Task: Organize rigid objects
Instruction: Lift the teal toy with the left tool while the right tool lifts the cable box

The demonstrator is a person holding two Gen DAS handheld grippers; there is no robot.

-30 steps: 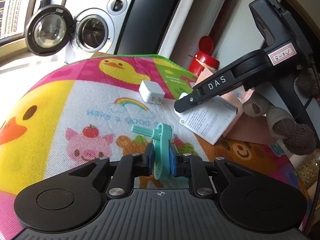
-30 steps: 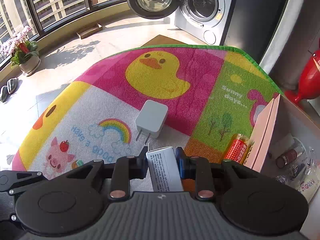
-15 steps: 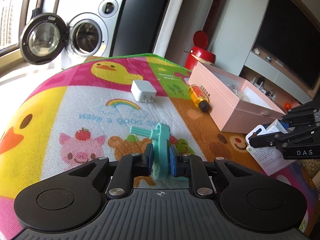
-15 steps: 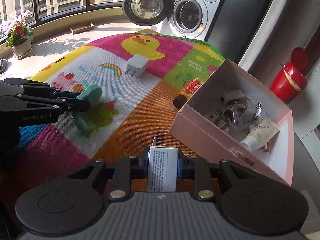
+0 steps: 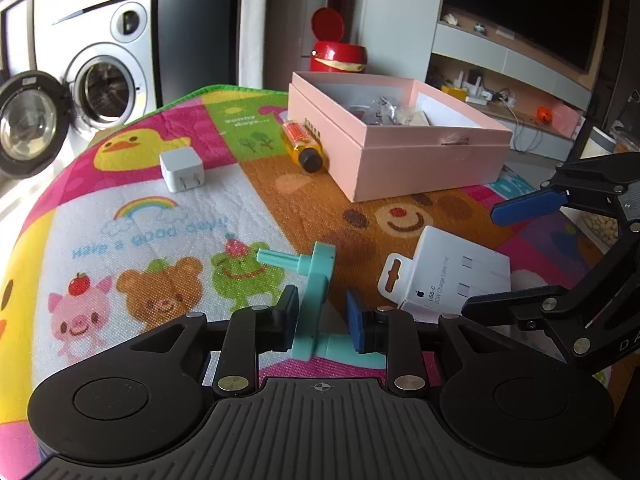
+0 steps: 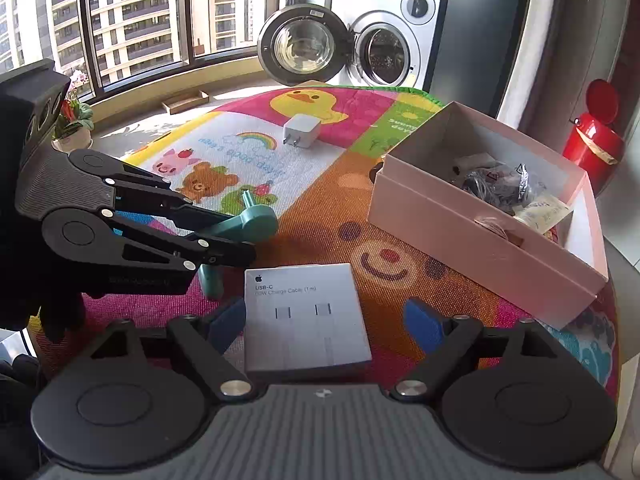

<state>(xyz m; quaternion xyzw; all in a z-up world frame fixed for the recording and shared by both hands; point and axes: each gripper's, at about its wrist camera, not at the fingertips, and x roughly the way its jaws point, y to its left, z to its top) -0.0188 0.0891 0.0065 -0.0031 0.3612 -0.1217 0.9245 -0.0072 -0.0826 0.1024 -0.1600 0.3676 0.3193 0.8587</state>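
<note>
My left gripper [image 5: 323,322] is open around a teal plastic crank-shaped piece [image 5: 316,280] that rests on the play mat; the left pad touches it, the right pad stands apart. The piece also shows in the right wrist view [image 6: 256,220]. My right gripper [image 6: 326,320] is wide open, with a white USB-C cable box [image 6: 306,320] lying flat on the mat between its fingers, untouched. The cable box also shows in the left wrist view [image 5: 448,276].
A pink open box [image 5: 400,160] holding several small items sits at the back right of the cartoon play mat [image 5: 160,240]. An orange bottle [image 5: 302,146] lies against it. A white charger plug [image 5: 182,164] lies farther back. A washing machine [image 6: 384,40] and red bin [image 6: 596,136] stand beyond.
Both grippers opened. The right one lowered the white cable box to the mat and released it. The left one let go of the teal piece, which now rests on the mat.
</note>
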